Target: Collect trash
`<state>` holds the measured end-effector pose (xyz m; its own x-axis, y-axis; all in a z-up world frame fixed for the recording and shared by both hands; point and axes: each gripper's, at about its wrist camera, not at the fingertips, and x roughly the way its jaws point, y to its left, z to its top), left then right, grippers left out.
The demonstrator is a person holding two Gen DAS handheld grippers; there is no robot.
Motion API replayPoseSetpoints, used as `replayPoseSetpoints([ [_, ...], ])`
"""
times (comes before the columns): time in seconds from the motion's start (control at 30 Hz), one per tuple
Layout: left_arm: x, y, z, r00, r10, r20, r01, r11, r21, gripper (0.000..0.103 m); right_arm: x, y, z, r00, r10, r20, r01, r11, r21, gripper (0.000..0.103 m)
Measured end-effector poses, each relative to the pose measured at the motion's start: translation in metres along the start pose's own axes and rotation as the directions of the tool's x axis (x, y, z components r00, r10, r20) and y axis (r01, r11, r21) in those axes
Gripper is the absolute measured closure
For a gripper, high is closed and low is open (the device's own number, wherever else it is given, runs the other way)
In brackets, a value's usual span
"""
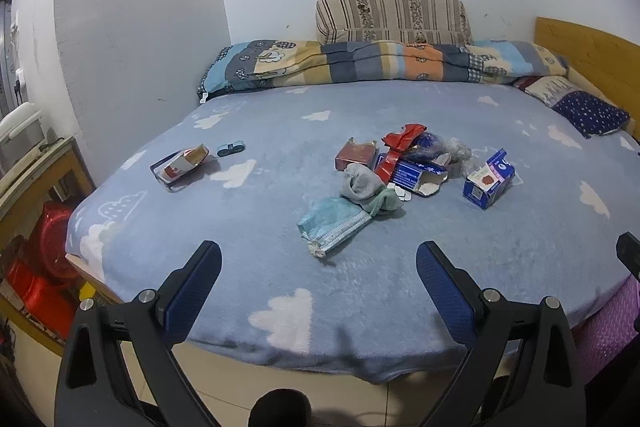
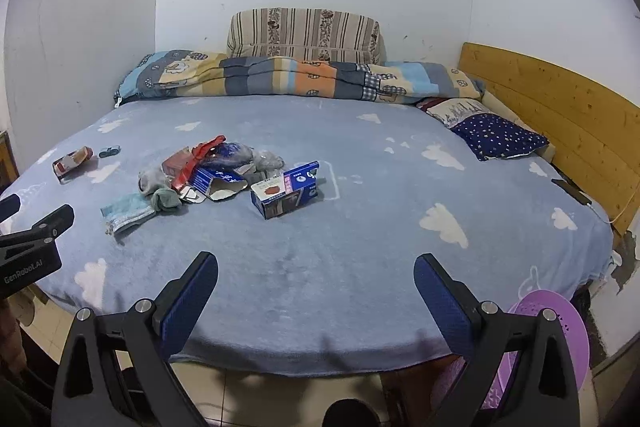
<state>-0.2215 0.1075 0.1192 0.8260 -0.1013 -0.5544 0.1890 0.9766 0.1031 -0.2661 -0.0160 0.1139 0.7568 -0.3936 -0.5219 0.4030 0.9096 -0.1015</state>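
Note:
Trash lies in a heap mid-bed: a light blue face mask (image 1: 334, 223) (image 2: 128, 209), grey and green socks (image 1: 366, 187) (image 2: 160, 189), a red box (image 1: 354, 155), a red wrapper (image 1: 402, 141) (image 2: 200, 157), a torn blue carton (image 1: 416, 175) (image 2: 218, 183) and a blue box (image 1: 489, 179) (image 2: 286, 189). A red-white packet (image 1: 182, 163) (image 2: 72, 159) and a small teal item (image 1: 231, 148) (image 2: 109, 150) lie apart at the left. My left gripper (image 1: 318, 259) and right gripper (image 2: 316, 269) are open and empty over the bed's near edge.
The blue cloud-print bed (image 1: 280, 287) (image 2: 360, 247) has a folded quilt (image 1: 360, 65), striped pillow (image 1: 392, 17), starry pillow (image 2: 500, 137) and wooden headboard (image 2: 560, 115). A purple perforated basket (image 2: 548, 339) stands at the near right. A wooden stand (image 1: 36, 179) with red items is at the left.

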Motion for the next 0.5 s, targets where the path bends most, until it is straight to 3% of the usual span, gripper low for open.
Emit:
replayPoseSetpoints([
  [0.5, 0.0004, -0.0013, -0.0046, 1.000, -0.011, -0.001, 0.011, 1.000, 0.026, 0.005, 0.0018, 0.0001, -0.0004, 0.999, -0.017, -0.027, 0.017, 1.000, -0.010, 0.004],
])
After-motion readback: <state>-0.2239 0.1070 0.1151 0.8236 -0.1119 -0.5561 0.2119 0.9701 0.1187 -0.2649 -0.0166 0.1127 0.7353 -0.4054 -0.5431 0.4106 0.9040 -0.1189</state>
